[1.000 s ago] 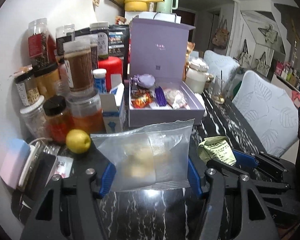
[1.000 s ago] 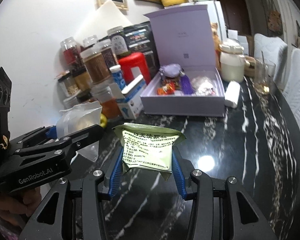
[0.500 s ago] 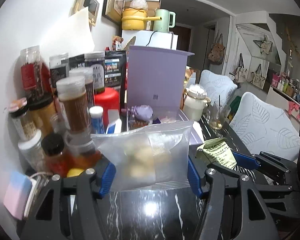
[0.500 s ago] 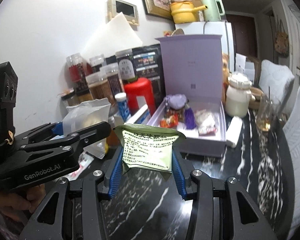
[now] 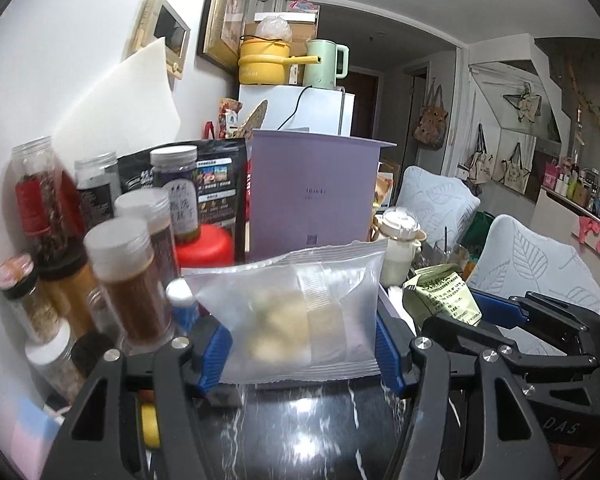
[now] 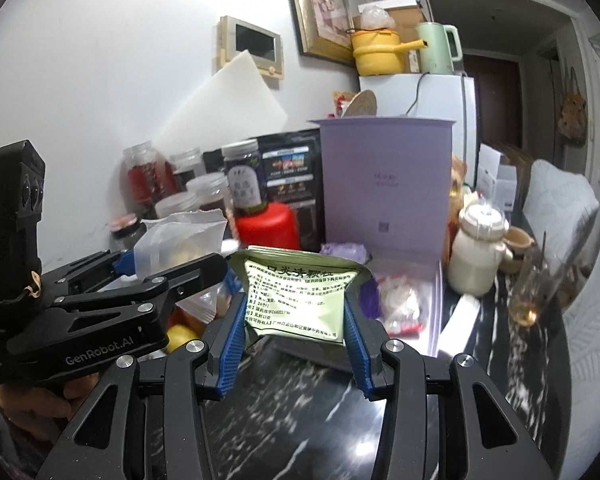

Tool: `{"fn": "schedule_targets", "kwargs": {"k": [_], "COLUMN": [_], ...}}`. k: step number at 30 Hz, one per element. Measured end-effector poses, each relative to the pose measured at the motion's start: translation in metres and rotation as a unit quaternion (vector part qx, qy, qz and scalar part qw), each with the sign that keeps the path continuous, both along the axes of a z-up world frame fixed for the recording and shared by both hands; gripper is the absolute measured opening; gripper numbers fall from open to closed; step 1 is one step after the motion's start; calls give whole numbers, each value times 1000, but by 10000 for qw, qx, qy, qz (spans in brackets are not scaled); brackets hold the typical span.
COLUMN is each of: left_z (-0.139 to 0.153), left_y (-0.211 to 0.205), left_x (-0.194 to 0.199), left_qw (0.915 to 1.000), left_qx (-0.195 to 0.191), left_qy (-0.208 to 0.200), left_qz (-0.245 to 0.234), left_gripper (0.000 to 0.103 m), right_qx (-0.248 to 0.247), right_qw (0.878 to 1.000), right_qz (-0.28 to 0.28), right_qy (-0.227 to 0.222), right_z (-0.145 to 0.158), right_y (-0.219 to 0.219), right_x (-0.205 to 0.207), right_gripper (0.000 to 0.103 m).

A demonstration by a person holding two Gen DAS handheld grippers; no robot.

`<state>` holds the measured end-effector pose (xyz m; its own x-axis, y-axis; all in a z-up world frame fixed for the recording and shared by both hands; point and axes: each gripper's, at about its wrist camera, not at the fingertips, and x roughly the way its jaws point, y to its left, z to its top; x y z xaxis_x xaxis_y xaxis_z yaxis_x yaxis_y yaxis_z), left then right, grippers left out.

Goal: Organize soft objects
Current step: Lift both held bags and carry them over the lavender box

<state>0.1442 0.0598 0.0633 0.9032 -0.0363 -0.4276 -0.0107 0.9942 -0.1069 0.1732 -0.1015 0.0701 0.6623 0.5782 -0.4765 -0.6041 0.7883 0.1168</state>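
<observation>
Left wrist view: the left gripper (image 5: 304, 354) is clamping a frosted snack bag (image 5: 296, 316) above the black marble table (image 5: 312, 432), before the lilac box (image 5: 314, 196).
Right wrist view: the right gripper (image 6: 294, 334) is pinching a green sachet (image 6: 298, 294) off the table, near that box.

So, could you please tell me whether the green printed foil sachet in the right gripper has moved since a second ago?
Yes. The green sachet has risen: it was low over the black marble table and now overlaps the open lilac box.
</observation>
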Motion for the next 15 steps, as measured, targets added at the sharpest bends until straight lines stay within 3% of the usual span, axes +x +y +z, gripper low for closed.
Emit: {"fn": "schedule_targets", "kwargs": {"k": [15], "left_z": [13], "left_y": [5], "left_x": [91], "left_qw": [9993], "left_qx": [170], "left_qy": [-330], "left_qz": [24], "left_gripper": [61], "right_qx": [41], "right_qw": [9997], "right_qz": [-109], "right_qy": [-234], "right_z": [10], "right_y": [2], "right_x": [84], "right_gripper": [45]}}
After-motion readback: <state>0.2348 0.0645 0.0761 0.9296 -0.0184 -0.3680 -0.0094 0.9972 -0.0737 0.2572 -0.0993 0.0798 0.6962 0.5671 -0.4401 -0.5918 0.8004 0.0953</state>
